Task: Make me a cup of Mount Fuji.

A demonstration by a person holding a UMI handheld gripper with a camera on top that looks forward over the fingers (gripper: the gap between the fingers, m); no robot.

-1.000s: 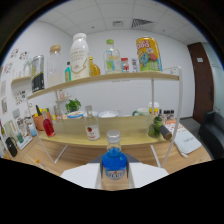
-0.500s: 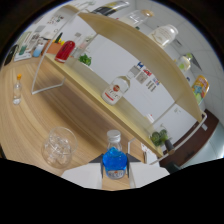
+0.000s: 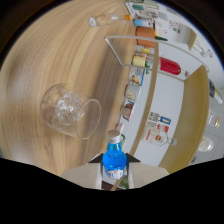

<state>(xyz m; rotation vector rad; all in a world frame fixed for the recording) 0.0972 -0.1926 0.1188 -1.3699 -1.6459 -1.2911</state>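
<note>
My gripper is shut on a small bottle of blue liquid, whose pale cap points forward between the fingers. The whole view is rolled hard to one side, so the bottle is tipped over with it. Just ahead of the cap and slightly to its side stands a clear glass with ice in it, on the wooden table. The cap is close to the glass's rim but apart from it. The bottle's lower part is hidden between the fingers.
A two-level wooden shelf runs beyond the glass, crowded with bottles and jars, among them a red bottle and a clear bottle with a red-and-white label. A small clear bottle stands on the table further off.
The gripper has rolled over strongly with the blue bottle and dropped toward the table. The glass with ice has come much closer, now just ahead of the cap.
</note>
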